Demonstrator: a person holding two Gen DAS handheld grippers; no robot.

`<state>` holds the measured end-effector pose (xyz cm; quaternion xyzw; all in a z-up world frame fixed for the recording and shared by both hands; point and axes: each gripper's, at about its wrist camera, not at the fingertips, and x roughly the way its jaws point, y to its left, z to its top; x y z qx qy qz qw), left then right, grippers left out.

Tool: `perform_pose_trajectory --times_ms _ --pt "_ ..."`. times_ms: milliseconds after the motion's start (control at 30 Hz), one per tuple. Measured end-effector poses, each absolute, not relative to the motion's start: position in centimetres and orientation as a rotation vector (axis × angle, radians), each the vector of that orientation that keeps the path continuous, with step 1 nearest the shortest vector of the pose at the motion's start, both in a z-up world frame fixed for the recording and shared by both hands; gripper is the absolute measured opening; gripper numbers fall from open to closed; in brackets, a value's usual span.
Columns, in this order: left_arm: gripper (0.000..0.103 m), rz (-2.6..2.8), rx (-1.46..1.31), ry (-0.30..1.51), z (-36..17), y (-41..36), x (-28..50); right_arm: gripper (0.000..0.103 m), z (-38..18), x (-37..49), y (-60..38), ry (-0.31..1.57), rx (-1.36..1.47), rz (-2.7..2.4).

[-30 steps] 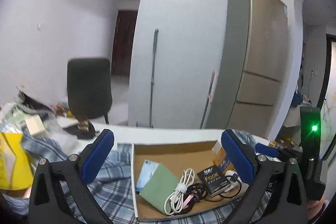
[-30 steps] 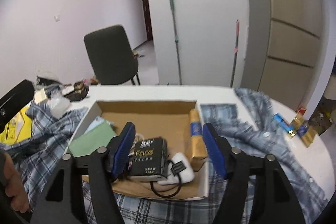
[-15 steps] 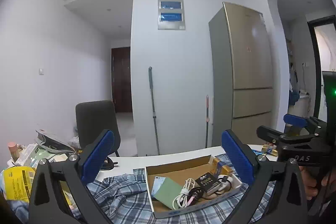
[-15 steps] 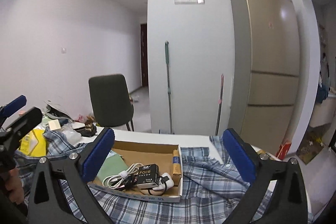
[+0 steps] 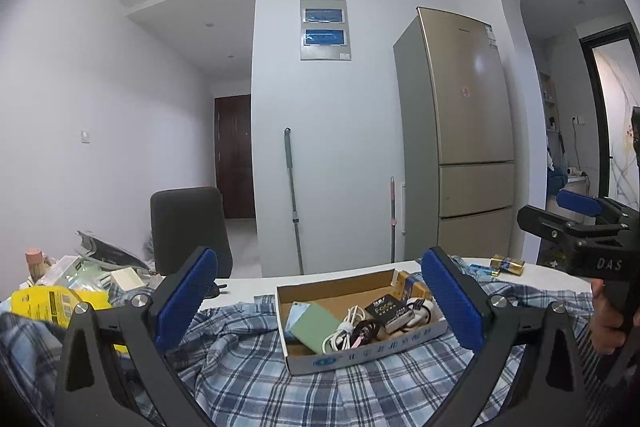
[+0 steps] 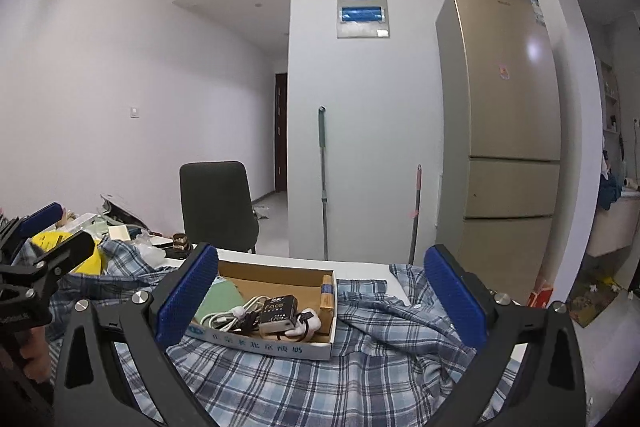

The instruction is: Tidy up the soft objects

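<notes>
Seen from the left wrist, the left gripper [image 5: 320, 301] gapes wide and empty, level above the crumpled blue plaid shirt [image 5: 248, 359] spread over the white table [image 5: 240, 285], while the right wrist view shows the right gripper [image 6: 320, 297] equally wide, holding nothing, tilted slightly down over the shirt's near edge.

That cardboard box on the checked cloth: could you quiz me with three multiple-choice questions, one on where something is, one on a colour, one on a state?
1. Where does the cardboard box rest?
A. on the plaid shirt
B. on the chair
C. on the floor

2. What colour is the flat card in the box?
A. red
B. green
C. purple

3. How does the right hand-held gripper stand?
A. shut on a cable
B. shut, empty
C. open, empty

Answers: 1 A, plaid shirt spreads beneath it. 2 B, green card. 3 C, right hand-held gripper pads stand wide apart.
</notes>
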<state>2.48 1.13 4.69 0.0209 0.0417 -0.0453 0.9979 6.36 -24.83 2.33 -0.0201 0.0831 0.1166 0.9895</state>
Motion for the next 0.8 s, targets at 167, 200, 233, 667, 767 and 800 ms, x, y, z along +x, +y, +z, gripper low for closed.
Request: perform_pose_trajectory --times_ms 167,200,233,667,767,800 --pt "0.103 -0.096 0.059 0.093 3.4 0.7 2.8 0.103 0.1 5.6 -24.4 0.122 -0.067 0.242" --pt "0.103 -0.097 0.061 0.094 3.2 0.6 2.8 0.103 -0.2 5.4 -24.3 0.115 -0.071 0.239" --pt "0.103 -0.097 0.062 0.093 3.0 0.6 2.8 0.103 -0.5 5.4 -24.2 0.110 -0.071 0.241" --pt "0.103 -0.066 0.041 0.085 1.2 1.2 3.2 0.103 -3.0 6.0 -25.2 0.177 -0.016 0.233" --pt "0.103 -0.060 0.027 0.075 1.2 1.3 3.2 0.103 -3.2 6.0 -25.1 0.186 -0.020 0.230" --pt "0.103 -0.063 0.022 0.073 1.1 1.3 3.3 0.103 -3.2 6.0 -25.1 0.184 -0.022 0.230"
